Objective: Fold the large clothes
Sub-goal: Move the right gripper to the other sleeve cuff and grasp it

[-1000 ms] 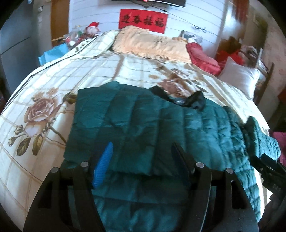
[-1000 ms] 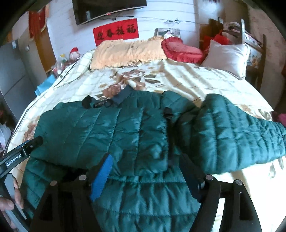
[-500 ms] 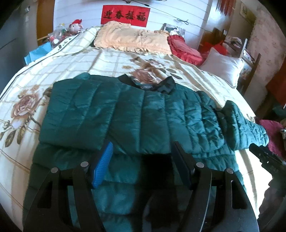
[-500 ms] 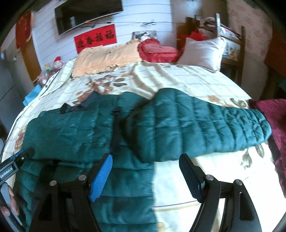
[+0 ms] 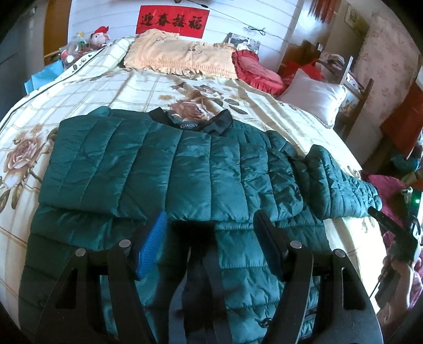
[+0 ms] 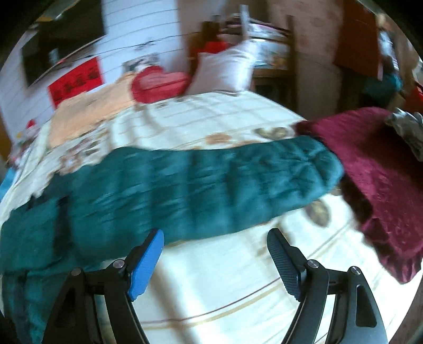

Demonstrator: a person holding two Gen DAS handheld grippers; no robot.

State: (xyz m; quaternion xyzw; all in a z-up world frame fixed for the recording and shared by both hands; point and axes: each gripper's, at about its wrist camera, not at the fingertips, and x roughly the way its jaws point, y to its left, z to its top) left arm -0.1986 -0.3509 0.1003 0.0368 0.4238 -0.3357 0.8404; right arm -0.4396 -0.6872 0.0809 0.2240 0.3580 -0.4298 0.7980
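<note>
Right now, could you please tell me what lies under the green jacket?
The jacket lies flat on the floral bedspread, which shows all around it. Whatever is directly beneath it is covered.

Left wrist cam looks steeply down past its own fingers, close above the jacket (image 5: 169, 169), facing the headboard wall across the bed (image 5: 111, 87). Right wrist cam (blurred) sits off the bed's right side, aimed at the sleeve (image 6: 211, 190). Shared: sleeve, pillows, red banner (image 5: 171, 21).
</note>
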